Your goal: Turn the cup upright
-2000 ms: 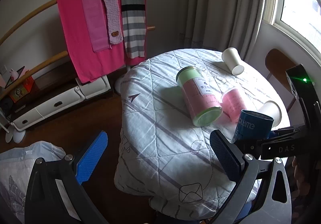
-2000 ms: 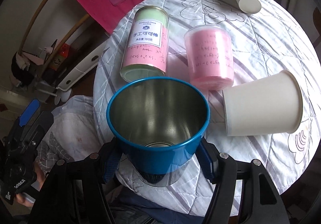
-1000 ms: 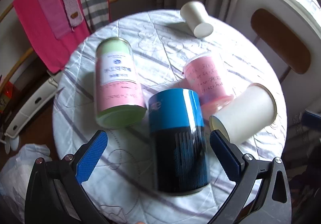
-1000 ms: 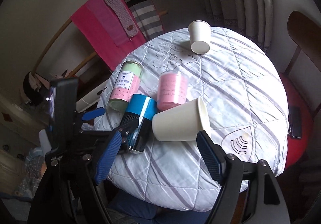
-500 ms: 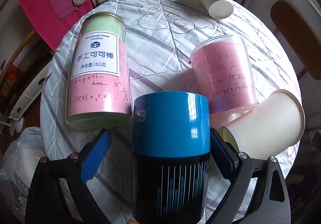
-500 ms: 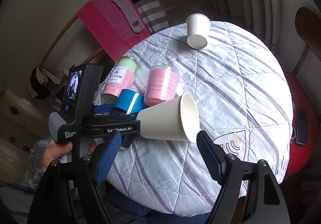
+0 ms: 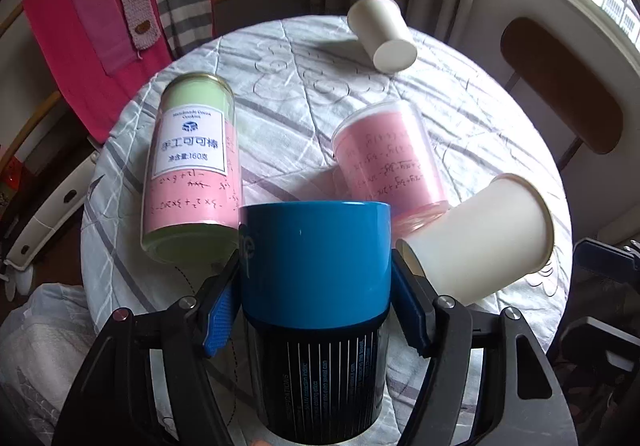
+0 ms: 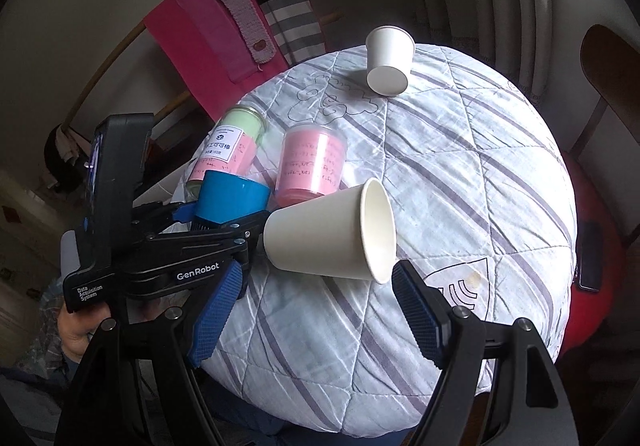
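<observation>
Left gripper (image 7: 316, 290) clamped on blue cup (image 7: 316, 278), lower centre of frame, at the table's (image 8: 460, 174) near edge. Right gripper (image 8: 316, 310) wide open, holding nothing. White paper cup (image 8: 332, 234) lies on its side just right of blue cup.

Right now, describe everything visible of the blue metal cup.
The glossy blue metal cup has a bright blue upper band and a black lower part with white vertical lines and small print. It lies on the quilted round table, clamped between the left tool's blue pads, beside the white paper cup on its side.
</observation>
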Action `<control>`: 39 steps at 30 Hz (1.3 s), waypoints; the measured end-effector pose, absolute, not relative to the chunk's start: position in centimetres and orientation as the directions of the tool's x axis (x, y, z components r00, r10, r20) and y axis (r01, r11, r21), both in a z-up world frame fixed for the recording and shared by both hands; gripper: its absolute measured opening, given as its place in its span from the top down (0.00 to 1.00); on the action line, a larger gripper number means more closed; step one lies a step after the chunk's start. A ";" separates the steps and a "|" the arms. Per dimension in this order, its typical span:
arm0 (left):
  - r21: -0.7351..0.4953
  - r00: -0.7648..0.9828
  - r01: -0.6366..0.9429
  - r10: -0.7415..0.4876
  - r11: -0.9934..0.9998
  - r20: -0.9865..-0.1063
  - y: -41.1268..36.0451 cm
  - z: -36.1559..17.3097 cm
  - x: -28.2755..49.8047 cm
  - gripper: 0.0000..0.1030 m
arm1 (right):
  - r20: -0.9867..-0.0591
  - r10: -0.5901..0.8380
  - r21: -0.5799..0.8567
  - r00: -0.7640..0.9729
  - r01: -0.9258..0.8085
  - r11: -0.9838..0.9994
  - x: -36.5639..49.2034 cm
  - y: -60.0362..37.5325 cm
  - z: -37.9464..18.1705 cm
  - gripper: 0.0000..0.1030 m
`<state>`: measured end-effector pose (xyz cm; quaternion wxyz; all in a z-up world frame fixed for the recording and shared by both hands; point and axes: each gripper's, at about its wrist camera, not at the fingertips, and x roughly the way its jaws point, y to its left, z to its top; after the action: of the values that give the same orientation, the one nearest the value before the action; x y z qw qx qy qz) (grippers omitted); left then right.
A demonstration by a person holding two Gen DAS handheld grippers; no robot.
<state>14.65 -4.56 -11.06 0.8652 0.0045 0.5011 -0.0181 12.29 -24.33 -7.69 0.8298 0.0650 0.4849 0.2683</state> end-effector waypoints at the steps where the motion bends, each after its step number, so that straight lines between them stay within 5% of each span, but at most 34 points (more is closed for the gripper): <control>1: -0.011 0.517 0.040 -0.030 0.999 -0.855 -4.5 -10.8 14.3 0.33 | -0.774 0.499 0.356 0.390 -0.384 0.852 12.2 -24.1 -7.6 0.24; 14: -0.048 0.717 0.051 -0.070 0.998 -0.694 -3.0 -8.0 11.8 0.33 | -0.741 0.433 0.288 0.513 -0.339 0.896 10.4 -23.4 -6.4 0.24; 27: -0.088 0.706 0.068 -0.111 0.994 -0.700 -1.9 -9.0 11.8 0.33 | -0.744 0.435 0.310 0.507 -0.314 0.897 9.8 -23.1 -6.9 0.24; 34: -0.108 0.690 0.086 -0.137 0.990 -0.711 -1.9 -9.1 11.8 0.15 | -0.742 0.439 0.314 0.506 -0.316 0.895 9.8 -22.9 -7.0 0.24; 39: -0.115 0.690 0.094 -0.148 0.989 -0.709 -1.7 -9.0 11.6 0.13 | -0.744 0.434 0.312 0.508 -0.311 0.898 9.8 -22.8 -6.9 0.24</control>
<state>11.58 -1.66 -9.02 0.9185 -0.0347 0.3884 -0.0660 9.81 -22.84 -6.91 0.8656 0.0688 0.4468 0.2153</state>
